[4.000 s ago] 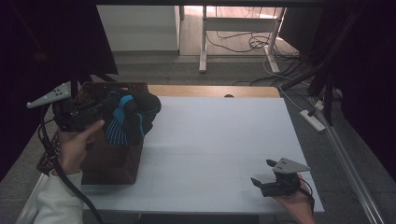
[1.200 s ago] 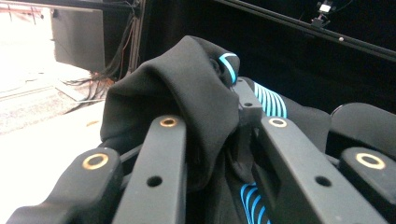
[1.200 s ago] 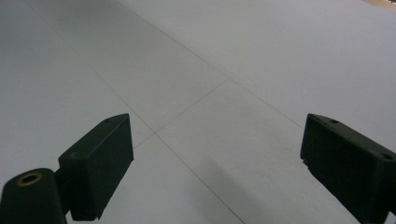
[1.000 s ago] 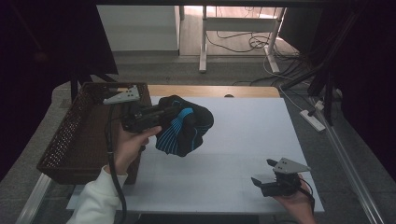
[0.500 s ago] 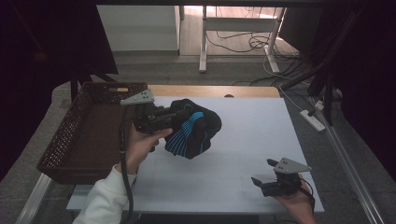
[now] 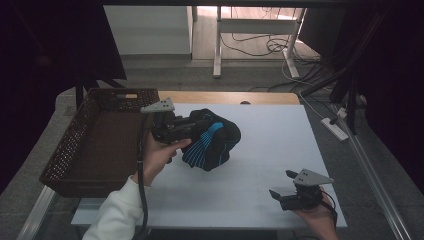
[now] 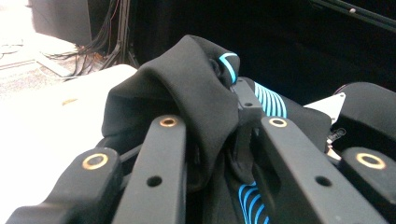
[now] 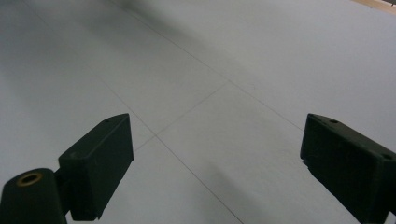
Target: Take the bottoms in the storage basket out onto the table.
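Note:
My left gripper (image 6: 196,128) is shut on a bunched black garment with bright blue stripes (image 6: 216,143), which it holds over the left-middle of the white table (image 6: 280,125). Whether the cloth's lower edge touches the table I cannot tell. In the left gripper view a thick fold of the black garment (image 7: 187,88) is pinched where my left gripper (image 7: 219,126) closes, and more striped cloth hangs below. My right gripper (image 6: 283,188) rests low at the table's front right, open. In the right gripper view my right gripper (image 8: 215,144) has only bare table between its jaws.
A dark brown wicker basket (image 6: 64,150) stands along the table's left edge, close to the left forearm. A white power strip (image 6: 334,129) and cables lie on the floor to the right. Table legs and cables stand beyond the far edge.
My left gripper has carried the garment from over the basket rightward over the table, and slightly lower in the last second. The right gripper has stayed in place.

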Available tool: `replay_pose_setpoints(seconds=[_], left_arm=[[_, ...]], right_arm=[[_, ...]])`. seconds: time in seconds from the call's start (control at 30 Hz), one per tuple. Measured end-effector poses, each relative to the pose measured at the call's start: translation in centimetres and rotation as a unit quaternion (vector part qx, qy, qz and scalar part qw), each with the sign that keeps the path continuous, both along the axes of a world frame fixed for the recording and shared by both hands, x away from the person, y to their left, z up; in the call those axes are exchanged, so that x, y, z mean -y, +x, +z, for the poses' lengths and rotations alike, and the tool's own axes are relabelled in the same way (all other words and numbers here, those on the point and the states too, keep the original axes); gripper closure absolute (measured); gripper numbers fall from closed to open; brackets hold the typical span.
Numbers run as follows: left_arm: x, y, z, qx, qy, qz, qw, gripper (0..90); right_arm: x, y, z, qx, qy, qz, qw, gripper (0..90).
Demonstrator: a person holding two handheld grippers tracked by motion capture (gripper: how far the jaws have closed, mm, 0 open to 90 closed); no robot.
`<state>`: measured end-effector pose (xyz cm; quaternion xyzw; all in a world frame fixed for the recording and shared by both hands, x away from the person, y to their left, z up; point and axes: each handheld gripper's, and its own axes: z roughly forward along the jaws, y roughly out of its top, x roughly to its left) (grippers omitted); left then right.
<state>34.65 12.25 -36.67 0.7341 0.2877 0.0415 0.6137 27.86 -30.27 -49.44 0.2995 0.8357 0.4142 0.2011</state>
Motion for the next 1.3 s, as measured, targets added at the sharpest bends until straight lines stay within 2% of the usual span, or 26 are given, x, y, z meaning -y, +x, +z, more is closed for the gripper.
replay_pose_setpoints(seconds=[0.4, 0.67, 0.87, 1.0, 1.2, 1.3], left_arm=[[0.7, 0.9, -1.0, -0.011, 0.010, 0.005, 0.9999, 78.4], [2.0, 1.8, -1.7, -0.014, 0.018, 0.007, 0.9997, 78.4], [3.4, 2.9, -2.7, -0.029, 0.034, 0.000, 0.9990, 78.3], [3.7, 3.3, -3.1, -0.035, 0.040, 0.004, 0.9986, 78.3], [3.6, 3.7, -3.0, -0.032, 0.055, 0.013, 0.9979, 78.3], [3.7, 4.0, -3.5, -0.040, 0.059, 0.014, 0.9974, 78.3]], right_arm=[[0.0, 0.0, 0.1, 0.003, 0.002, -0.001, 1.0000, 9.5], [0.1, -0.1, 0.1, 0.003, 0.001, -0.002, 1.0000, 9.5], [0.2, -0.1, 0.2, 0.005, 0.005, -0.004, 1.0000, 9.5], [0.2, -0.2, 0.2, 0.004, 0.002, -0.003, 1.0000, 9.5], [0.2, -0.2, 0.2, 0.005, 0.001, -0.003, 1.0000, 9.5], [0.1, -0.2, 0.2, 0.006, 0.000, -0.003, 1.0000, 9.5]])
